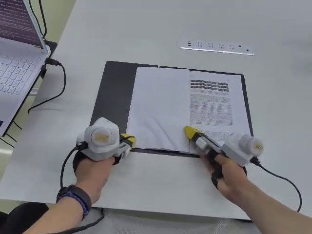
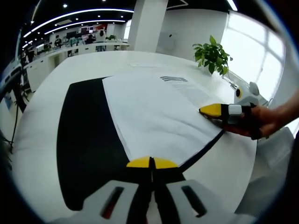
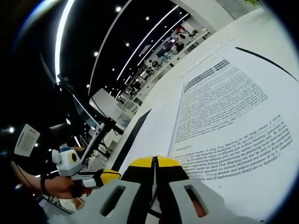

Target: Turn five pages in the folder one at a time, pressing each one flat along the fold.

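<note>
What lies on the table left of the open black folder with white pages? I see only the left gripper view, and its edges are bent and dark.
Observer: An open silver-white laptop stands left of the black folder, apart from it, with a thin black cable plugged into its side.
Operator: Are the right gripper's jaws open or shut?
Observer: Shut. In the right gripper view, the yellow tips of the right gripper meet over the printed page.
Operator: What is behind the folder?
Observer: A long white socket strip lies on the white table, apart from the folder.
</note>
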Demonstrator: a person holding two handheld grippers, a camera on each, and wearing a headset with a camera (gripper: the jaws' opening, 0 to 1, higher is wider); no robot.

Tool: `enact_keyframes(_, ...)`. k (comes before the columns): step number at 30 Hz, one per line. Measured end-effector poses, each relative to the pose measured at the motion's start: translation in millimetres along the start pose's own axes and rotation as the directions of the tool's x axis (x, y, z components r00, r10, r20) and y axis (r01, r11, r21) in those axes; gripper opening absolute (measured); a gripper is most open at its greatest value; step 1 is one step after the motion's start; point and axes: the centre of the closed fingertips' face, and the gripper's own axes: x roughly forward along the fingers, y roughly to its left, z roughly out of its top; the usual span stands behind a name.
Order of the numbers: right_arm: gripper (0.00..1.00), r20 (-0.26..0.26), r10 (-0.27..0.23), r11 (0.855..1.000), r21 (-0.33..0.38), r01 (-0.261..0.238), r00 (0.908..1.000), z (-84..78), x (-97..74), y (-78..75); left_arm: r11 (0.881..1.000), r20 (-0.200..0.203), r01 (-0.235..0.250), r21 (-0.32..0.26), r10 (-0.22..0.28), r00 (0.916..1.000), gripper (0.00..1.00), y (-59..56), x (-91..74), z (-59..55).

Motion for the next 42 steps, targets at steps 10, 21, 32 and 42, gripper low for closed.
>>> enact_keyframes(10,0.0,-0.031,0.007,1.0,0.004,-0.007,0.9995,-18.4,-17.0,1.7,1.0,0.008,-0.003,-0.002,0.003,1.0,0.0,-1.0,-1.1,-0.2)
enact_keyframes(21,0.0,-0.053,0.01,1.0,0.01,-0.009,0.9985,-30.1,-30.1,8.6,1.0,0.015,-0.011,-0.005,0.011,0.9998,0.0,-1.3,-2.1,0.7)
enact_keyframes(32,0.0,-0.083,-0.012,0.999,0.029,0.014,0.9965,-32.5,-31.5,10.1,1.0,-0.012,-0.017,-0.011,0.017,0.9998,0.0,-2.5,-2.2,1.5)
enact_keyframes(42,0.06,-0.102,-0.032,0.999,-0.022,0.03,0.9943,-16.9,-41.7,11.9,1.0,-0.037,0.014,0.014,-0.013,0.9992,0.19,-25.1,-9.0,8.6)
